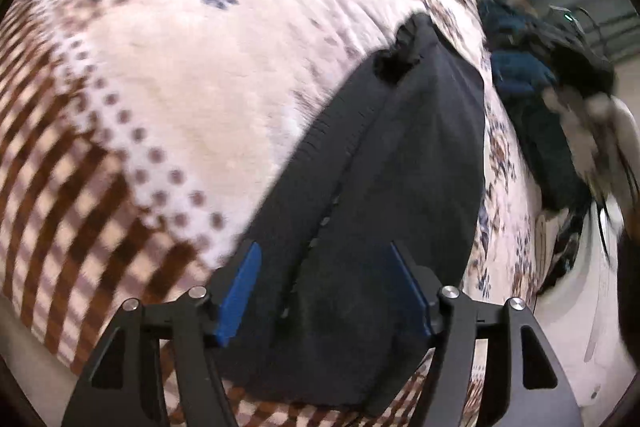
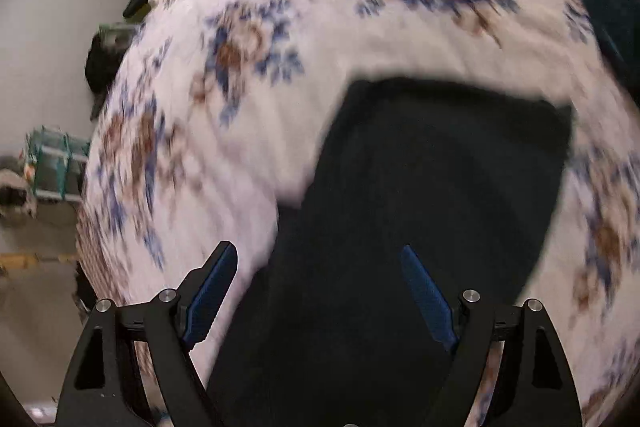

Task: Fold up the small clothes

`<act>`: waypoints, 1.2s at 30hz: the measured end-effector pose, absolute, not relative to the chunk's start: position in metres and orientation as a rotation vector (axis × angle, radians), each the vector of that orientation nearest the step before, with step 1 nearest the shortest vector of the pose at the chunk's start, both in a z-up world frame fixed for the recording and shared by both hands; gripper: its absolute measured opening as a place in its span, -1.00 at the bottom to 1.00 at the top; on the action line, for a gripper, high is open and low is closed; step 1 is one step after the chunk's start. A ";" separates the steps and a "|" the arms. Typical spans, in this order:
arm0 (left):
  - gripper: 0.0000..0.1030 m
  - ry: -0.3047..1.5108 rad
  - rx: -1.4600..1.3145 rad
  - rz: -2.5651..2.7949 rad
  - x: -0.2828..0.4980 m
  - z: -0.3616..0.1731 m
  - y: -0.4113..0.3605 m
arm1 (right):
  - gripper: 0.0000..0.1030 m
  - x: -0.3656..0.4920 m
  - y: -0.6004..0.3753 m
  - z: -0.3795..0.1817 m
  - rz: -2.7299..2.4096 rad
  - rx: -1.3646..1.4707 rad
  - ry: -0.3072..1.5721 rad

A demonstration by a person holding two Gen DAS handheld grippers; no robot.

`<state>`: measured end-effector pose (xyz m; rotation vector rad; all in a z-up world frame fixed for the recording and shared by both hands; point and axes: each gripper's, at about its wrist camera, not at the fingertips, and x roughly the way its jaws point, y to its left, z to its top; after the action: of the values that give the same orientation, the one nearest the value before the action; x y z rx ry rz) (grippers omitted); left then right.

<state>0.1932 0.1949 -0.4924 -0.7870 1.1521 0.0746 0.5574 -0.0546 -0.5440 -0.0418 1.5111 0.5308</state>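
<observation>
Nearest in the left wrist view, the left gripper points steeply down with its two black fingers and blue pads spread apart; nothing is pinched between them. Below the gap lies the dark navy folded cloth garment, flat on the cream plush blanket with brown checks and blue-brown flowers. A ribbed seam runs along the garment's length, and a bunched, gathered edge shows at its far end. The pads stand above the fabric without pressing it.

In the right wrist view, the right gripper also aims downward, jaws spread wide and empty. The same dark garment fills the space under and beyond its right finger, while the left finger hangs over bare blanket. This view is blurred.

Farther off in the left wrist view, a heap of dark blue and black clothes sits past the garment at the blanket's right edge, well apart from the gripper.
</observation>
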 end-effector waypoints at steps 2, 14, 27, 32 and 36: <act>0.23 1.179 -0.741 0.046 0.203 -0.492 0.184 | 0.67 0.518 -0.079 -0.552 0.499 -0.044 1.550; -0.98 1.278 -0.438 -0.013 0.232 -0.514 0.138 | 0.67 0.365 -0.216 -0.633 0.279 0.417 1.742; -0.63 1.251 -0.743 -0.253 0.222 -0.504 0.238 | 0.67 0.249 -0.209 -0.619 0.103 0.534 1.713; 0.32 1.342 -0.749 -0.442 0.249 -0.512 0.197 | 0.67 0.217 -0.195 -0.606 -0.044 0.501 1.650; 0.32 1.416 -0.624 -0.469 0.265 -0.528 0.160 | 0.67 0.206 -0.177 -0.617 -0.106 0.531 1.631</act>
<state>0.2653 0.1604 -0.5278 -0.6245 1.4160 -0.4692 0.2058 -0.1770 -0.6166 0.5306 1.6311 -0.1060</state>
